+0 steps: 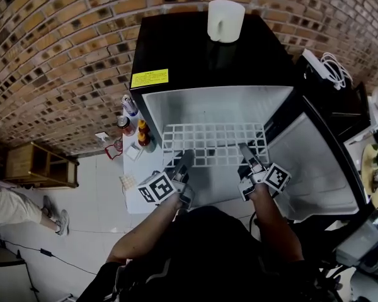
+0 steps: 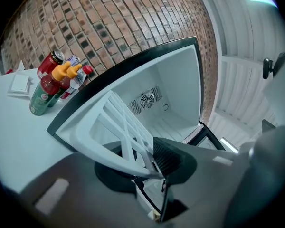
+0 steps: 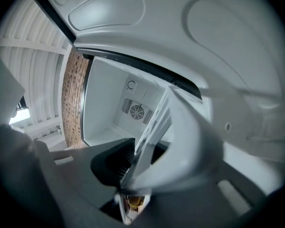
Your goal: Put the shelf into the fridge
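Low in the head view's centre, the left gripper [image 1: 183, 162] and right gripper [image 1: 247, 155] each clamp their fingers on the near edge of the white plastic grid shelf [image 1: 214, 145]. Its far part sits inside the open black mini fridge [image 1: 176, 49] (white within). Only the gripper views show the round fan grille [image 2: 146, 100] on the back wall; only the head view shows the white mug [image 1: 225, 21] on top.

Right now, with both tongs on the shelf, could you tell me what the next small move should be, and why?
Probably slide the shelf straight in, kept level: the left tongs and right tongs grip its front edge, and it appears only partly inside the fridge.
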`<control>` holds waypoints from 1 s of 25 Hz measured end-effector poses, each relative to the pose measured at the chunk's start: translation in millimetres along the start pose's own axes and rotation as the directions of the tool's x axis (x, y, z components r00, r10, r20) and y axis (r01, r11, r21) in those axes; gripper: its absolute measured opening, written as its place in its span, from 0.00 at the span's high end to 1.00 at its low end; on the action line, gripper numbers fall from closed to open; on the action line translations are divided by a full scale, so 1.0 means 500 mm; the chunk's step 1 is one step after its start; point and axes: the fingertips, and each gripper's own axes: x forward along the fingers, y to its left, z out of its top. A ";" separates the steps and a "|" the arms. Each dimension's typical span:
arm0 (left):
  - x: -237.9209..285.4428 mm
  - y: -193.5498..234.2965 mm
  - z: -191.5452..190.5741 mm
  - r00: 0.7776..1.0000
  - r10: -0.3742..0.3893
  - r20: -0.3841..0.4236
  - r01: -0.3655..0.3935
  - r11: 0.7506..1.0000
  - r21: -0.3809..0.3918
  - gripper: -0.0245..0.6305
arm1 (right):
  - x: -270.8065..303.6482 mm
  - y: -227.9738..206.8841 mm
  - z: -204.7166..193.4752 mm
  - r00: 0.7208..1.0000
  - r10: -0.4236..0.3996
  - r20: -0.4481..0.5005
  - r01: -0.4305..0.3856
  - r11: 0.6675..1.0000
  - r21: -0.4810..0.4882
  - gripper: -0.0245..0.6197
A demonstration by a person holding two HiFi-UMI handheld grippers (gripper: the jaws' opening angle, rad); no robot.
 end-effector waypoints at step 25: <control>0.008 -0.003 -0.002 0.999 0.034 0.020 -0.034 0.999 0.007 0.81 | 0.021 -0.035 0.023 0.991 -0.111 0.071 0.100 0.984 0.145 0.83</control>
